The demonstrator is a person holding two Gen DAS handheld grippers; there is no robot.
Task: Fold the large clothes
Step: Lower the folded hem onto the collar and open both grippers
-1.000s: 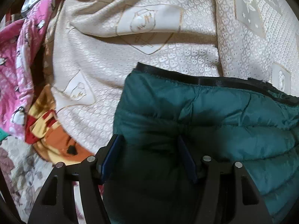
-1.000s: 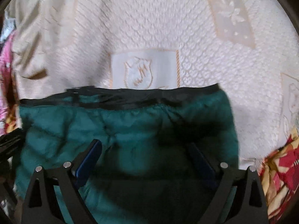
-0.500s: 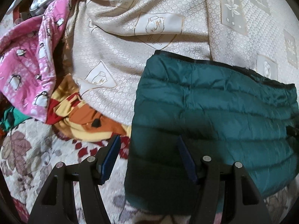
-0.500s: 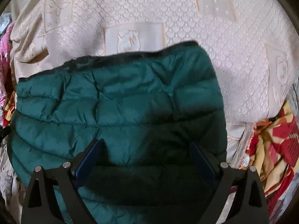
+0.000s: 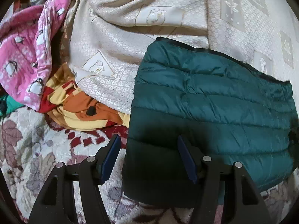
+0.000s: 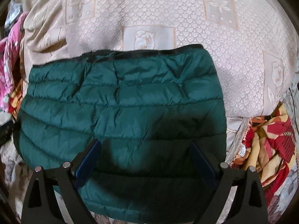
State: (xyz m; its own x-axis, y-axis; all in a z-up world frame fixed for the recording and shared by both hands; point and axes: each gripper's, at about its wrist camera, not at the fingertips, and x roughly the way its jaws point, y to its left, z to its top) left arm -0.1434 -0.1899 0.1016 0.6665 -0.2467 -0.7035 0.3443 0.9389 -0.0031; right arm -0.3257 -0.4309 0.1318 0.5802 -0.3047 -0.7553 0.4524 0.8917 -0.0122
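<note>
A dark green quilted puffer jacket (image 5: 214, 100) lies folded into a flat rectangle on the cream patterned bedspread (image 5: 149, 18); its black trim runs along the far edge. It also shows in the right wrist view (image 6: 121, 100). My left gripper (image 5: 147, 149) is open and empty, above the jacket's near left corner. My right gripper (image 6: 144, 149) is open and empty, above the jacket's near edge.
A pink penguin-print garment (image 5: 24, 56) and an orange, red and yellow cloth (image 5: 78, 108) lie bunched to the left. A red and yellow patterned cloth (image 6: 271, 140) lies to the right. A floral quilt (image 5: 28, 149) covers the near side.
Both grippers have pulled back and up from the jacket, so more of it shows. The jacket lies flat and still.
</note>
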